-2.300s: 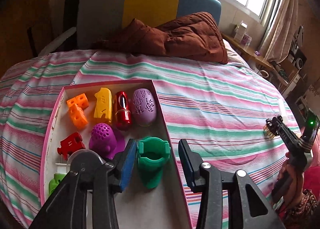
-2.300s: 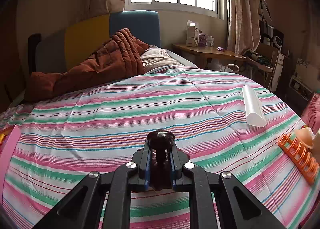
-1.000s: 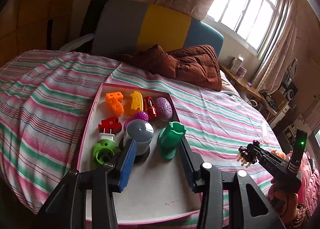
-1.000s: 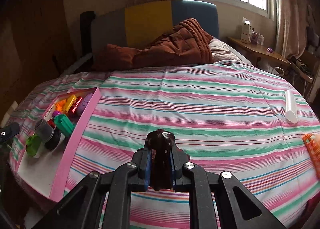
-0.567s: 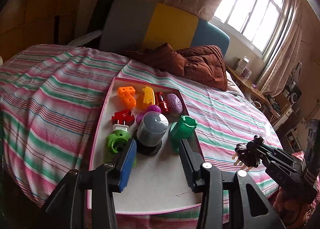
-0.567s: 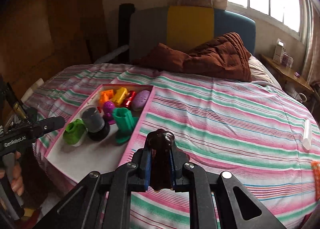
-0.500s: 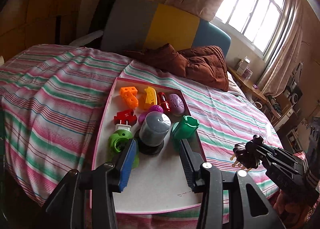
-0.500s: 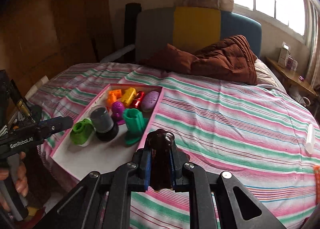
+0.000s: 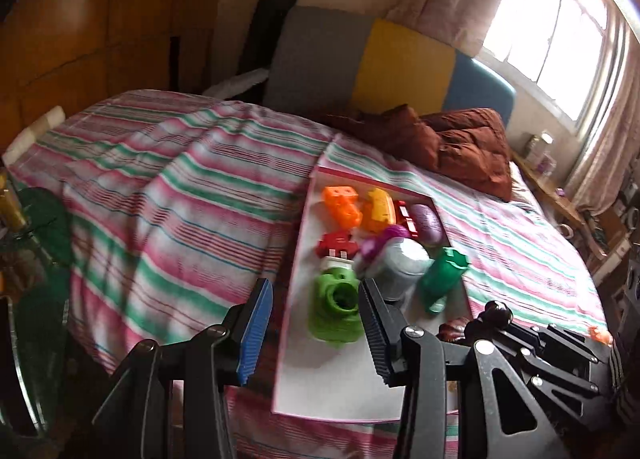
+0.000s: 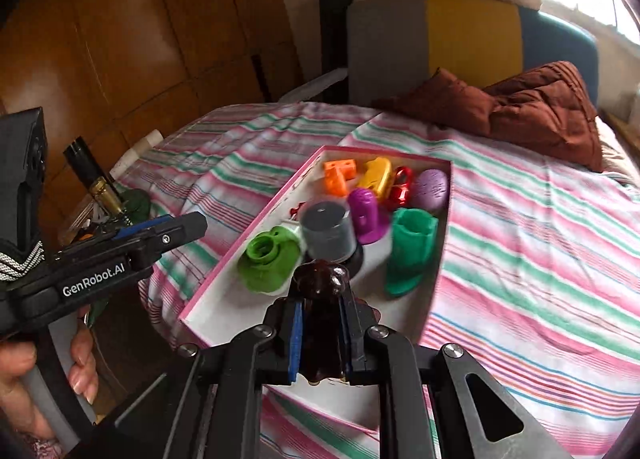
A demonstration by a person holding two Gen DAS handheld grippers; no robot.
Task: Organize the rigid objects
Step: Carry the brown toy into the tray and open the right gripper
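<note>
Now right tongs [image 10: 320, 333] clamp brown toy [image 10: 320, 283] above crowded pink tray [image 10: 224, 271]; left tongs [image 9: 316, 323] gape apart

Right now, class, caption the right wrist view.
Right claw carries a dark brown toy toward the pink tray of colourful toys.

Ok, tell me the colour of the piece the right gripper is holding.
Dark glossy brown. The piece sits clamped in the right gripper, clearest in the right wrist view.
</note>
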